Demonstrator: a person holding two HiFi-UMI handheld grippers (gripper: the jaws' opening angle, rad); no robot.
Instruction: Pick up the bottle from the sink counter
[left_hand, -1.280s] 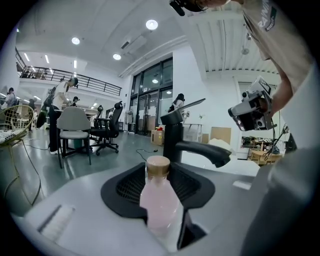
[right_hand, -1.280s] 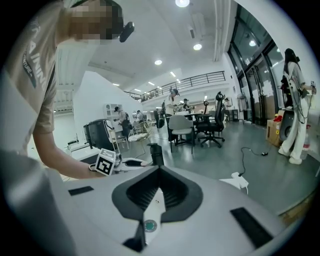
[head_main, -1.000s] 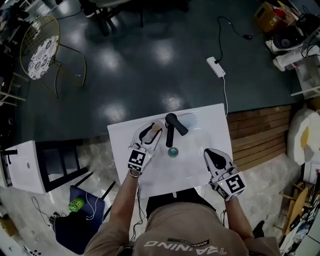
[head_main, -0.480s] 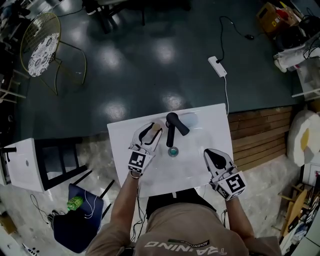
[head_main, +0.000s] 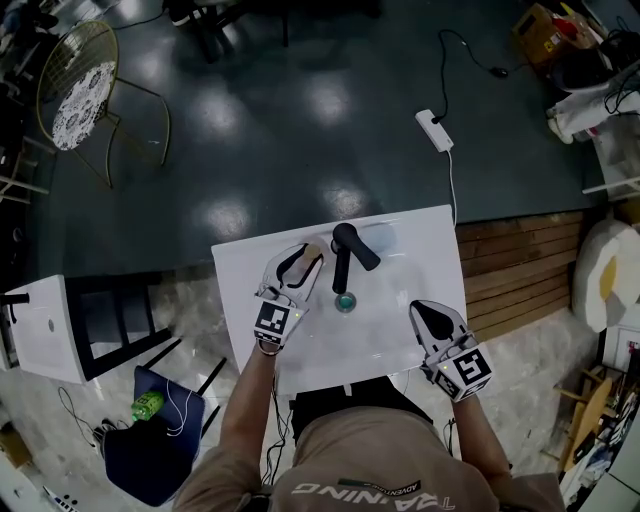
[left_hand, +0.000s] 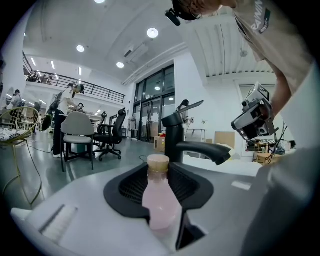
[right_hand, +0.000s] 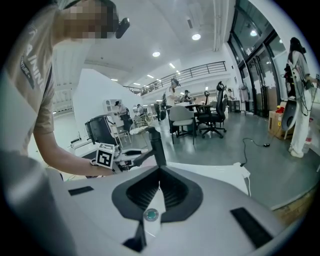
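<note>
A small pink bottle (left_hand: 159, 200) with a beige cap (head_main: 313, 254) stands upright on the white sink counter (head_main: 420, 250), just left of the black faucet (head_main: 345, 255). My left gripper (head_main: 305, 256) reaches around it, and its jaws have just been closing with the bottle between them. In the left gripper view (left_hand: 159, 170) a dark slit still shows beside the bottle on the right. My right gripper (head_main: 428, 310) hovers over the basin's right side. It is empty, and its jaws (right_hand: 160, 172) meet at the tips. The drain (right_hand: 150, 215) shows below them.
The faucet (left_hand: 182, 140) rises close to the right of the bottle, its spout over the drain (head_main: 345, 302). A white cabinet (head_main: 40, 330) stands to the left. On the floor are a wire chair (head_main: 85, 85), a power strip (head_main: 432, 133) and wooden boards (head_main: 510, 270) to the right.
The left gripper's jaws look slightly narrower around the bottle. Both hands stay where they were, and the bottle has not moved.
</note>
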